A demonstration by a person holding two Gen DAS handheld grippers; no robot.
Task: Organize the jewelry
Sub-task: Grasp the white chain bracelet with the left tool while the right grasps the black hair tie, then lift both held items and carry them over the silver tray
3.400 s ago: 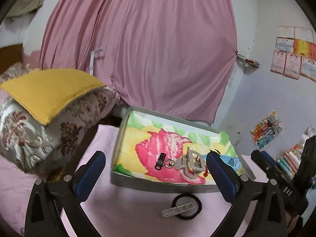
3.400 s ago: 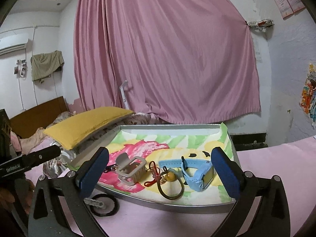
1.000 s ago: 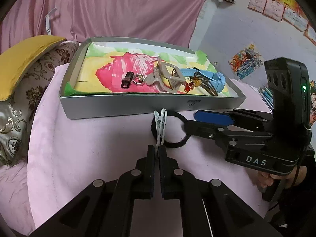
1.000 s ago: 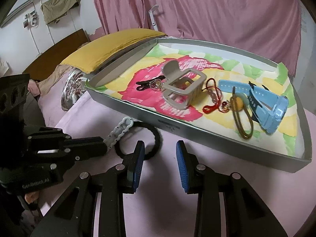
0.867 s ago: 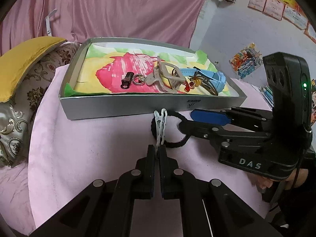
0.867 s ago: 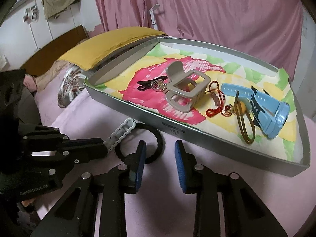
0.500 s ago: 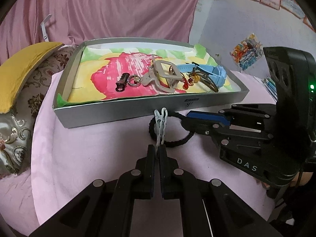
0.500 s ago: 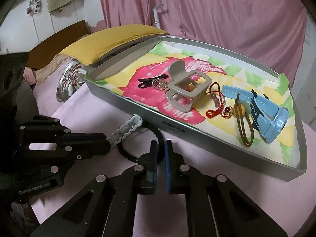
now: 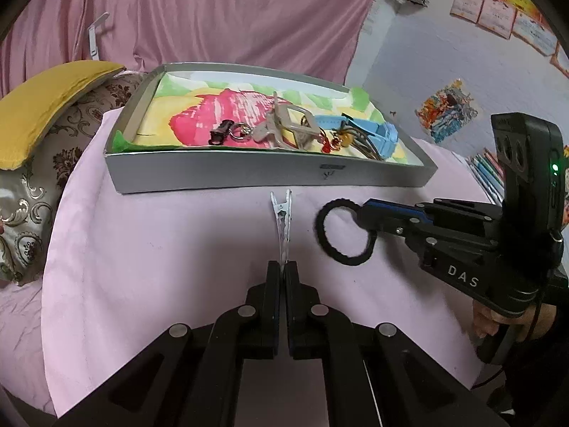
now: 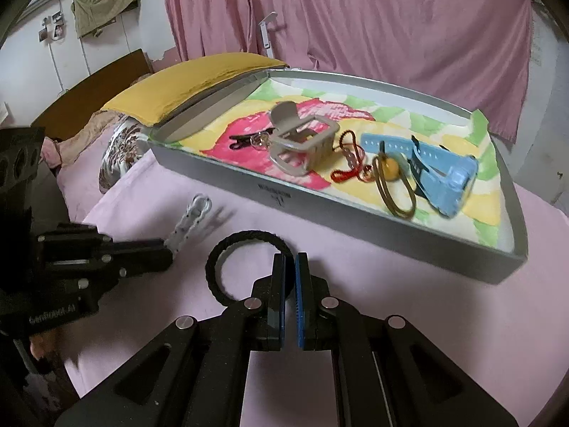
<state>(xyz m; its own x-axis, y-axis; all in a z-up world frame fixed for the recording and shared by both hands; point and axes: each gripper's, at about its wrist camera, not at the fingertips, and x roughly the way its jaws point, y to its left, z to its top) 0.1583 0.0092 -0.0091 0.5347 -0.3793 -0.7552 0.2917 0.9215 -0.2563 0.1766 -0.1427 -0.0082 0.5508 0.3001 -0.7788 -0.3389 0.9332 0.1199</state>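
Note:
My left gripper (image 9: pixel 283 266) is shut on a white hair clip (image 9: pixel 282 220), which sticks out forward above the pink cloth; the clip also shows in the right wrist view (image 10: pixel 192 221). My right gripper (image 10: pixel 290 261) is shut on a black hair tie (image 10: pixel 227 245), also seen in the left wrist view (image 9: pixel 332 238), held just right of the clip. Behind both stands a grey tray (image 9: pixel 249 176) lined with flowered paper, holding a beige claw clip (image 10: pixel 302 142), a blue watch (image 10: pixel 444 174), a red cord (image 10: pixel 346 163) and a brown loop (image 10: pixel 394 192).
A yellow cushion (image 9: pixel 39 103) on patterned pillows lies left of the tray. A pink curtain (image 9: pixel 213 14) hangs behind. The tray's near wall (image 10: pixel 355 220) rises just beyond both grippers. Pens and papers (image 9: pixel 487 167) lie at the far right.
The clip and the hair tie, joined half a second ago, are now apart. My right gripper has pulled the tie to the right; my left holds the clip alone.

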